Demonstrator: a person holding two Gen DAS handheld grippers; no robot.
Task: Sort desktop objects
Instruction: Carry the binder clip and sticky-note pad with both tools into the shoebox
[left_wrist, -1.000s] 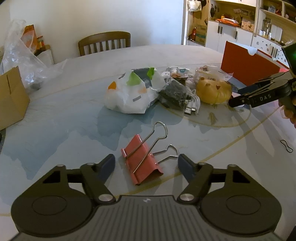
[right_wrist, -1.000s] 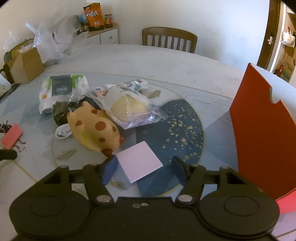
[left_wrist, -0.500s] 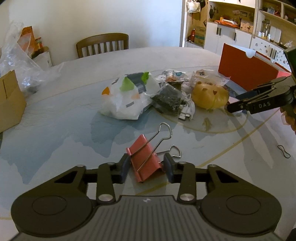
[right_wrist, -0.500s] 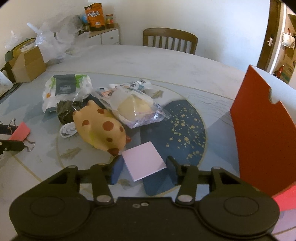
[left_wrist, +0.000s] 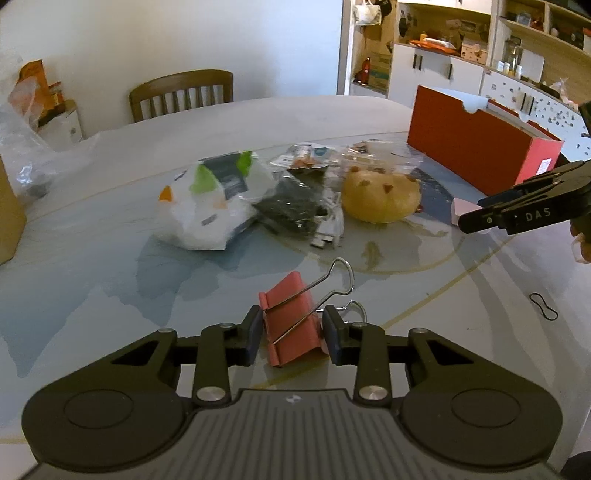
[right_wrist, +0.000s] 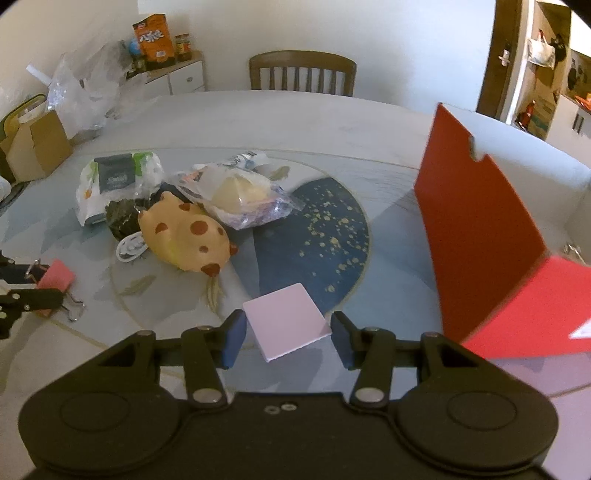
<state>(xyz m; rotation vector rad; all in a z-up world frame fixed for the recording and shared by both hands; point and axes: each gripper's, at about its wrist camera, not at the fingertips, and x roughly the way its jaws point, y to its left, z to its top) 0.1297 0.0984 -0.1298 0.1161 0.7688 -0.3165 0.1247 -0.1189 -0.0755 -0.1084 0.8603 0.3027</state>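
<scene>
Two wrist fisheyes, both angled down at the table (left_wrist: 110, 266), close range.

My left cam looks over its gripper (left_wrist: 291, 334) toward the far chair (left_wrist: 181, 94) and the shelves at right; my right gripper (left_wrist: 476, 221) pokes in at its right edge. My right cam looks over its gripper (right_wrist: 286, 334), same chair (right_wrist: 303, 74) behind; left gripper (right_wrist: 40, 286) at its left edge. Both share the spotted toy (left_wrist: 380, 195) (right_wrist: 184, 236), white bag (left_wrist: 207, 203) (right_wrist: 118, 177), red box (left_wrist: 476, 147) (right_wrist: 480, 221).

Toy (right_wrist: 184, 240) amid packets at table (right_wrist: 295, 122) centre, box (right_wrist: 480, 236) right, binder clip (left_wrist: 291, 325) left.
</scene>
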